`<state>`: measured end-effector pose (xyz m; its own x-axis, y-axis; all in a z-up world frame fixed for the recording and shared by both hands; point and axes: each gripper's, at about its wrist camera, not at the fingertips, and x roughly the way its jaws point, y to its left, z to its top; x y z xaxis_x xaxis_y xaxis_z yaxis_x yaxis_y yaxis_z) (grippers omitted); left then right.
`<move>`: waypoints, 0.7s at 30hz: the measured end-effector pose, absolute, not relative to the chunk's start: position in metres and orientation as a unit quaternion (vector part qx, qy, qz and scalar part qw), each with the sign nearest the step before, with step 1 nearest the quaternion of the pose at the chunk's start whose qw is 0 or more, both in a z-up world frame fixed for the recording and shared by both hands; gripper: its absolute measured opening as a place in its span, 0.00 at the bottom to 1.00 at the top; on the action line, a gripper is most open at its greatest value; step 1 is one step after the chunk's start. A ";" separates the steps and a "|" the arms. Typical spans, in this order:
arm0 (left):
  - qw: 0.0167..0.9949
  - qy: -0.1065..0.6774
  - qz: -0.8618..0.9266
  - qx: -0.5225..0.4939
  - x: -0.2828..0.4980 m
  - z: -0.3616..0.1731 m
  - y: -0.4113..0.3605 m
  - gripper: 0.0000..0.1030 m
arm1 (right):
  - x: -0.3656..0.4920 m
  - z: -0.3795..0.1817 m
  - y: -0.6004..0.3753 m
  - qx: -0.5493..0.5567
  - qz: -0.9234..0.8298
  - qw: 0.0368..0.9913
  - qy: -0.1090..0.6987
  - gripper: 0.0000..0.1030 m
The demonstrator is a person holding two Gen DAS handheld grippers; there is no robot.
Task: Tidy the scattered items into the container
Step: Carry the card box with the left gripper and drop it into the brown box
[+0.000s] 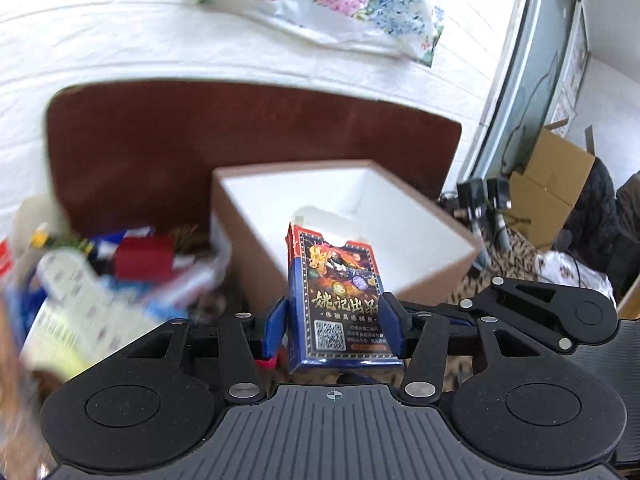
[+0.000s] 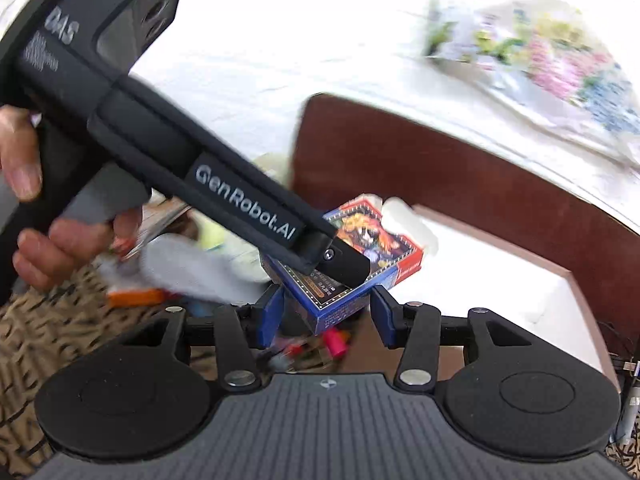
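A blue and red playing-card box [image 1: 340,280] with dragon art stands upright between the blue pads of my left gripper [image 1: 334,308], which is shut on it. Just behind it is the container [image 1: 440,220], a brown box with a white inside, open at the top. In the right wrist view the card box [image 2: 360,248] hangs tilted before the container [image 2: 500,240], under the left gripper's black finger [image 2: 344,266]. Its lower corner lies between the fingers of my right gripper [image 2: 326,312], which stands open with a gap at its left pad.
A blurred pile of packets and a red box [image 1: 144,258] lies left of the container. A red-brown panel [image 1: 200,140] stands behind, then white bedding and a floral cloth [image 1: 340,0]. Cardboard boxes [image 1: 552,184] sit at the right. A hand [image 2: 72,236] holds the left gripper.
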<state>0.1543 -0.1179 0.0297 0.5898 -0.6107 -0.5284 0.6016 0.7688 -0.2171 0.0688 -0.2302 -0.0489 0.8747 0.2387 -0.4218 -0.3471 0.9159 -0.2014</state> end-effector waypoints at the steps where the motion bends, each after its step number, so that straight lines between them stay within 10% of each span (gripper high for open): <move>1: 0.892 0.298 -0.340 -0.008 0.163 0.031 -0.128 0.50 | 0.077 -0.047 -0.239 -0.127 0.149 0.960 0.198 0.51; 7: 0.879 0.324 -0.349 -0.015 0.209 0.012 -0.173 0.41 | 0.114 -0.049 -0.268 -0.114 0.136 0.964 0.199 0.44; 12: 0.873 0.355 -0.332 -0.046 0.230 -0.008 -0.175 0.78 | 0.129 -0.069 -0.275 -0.126 0.102 0.959 0.233 0.46; 15: 0.887 0.326 -0.321 -0.066 0.215 -0.001 -0.159 1.00 | 0.119 -0.074 -0.281 -0.106 0.085 0.964 0.231 0.73; 21: 0.903 0.296 -0.311 -0.016 0.177 0.000 -0.147 1.00 | 0.113 -0.086 -0.278 -0.051 0.062 0.964 0.252 0.93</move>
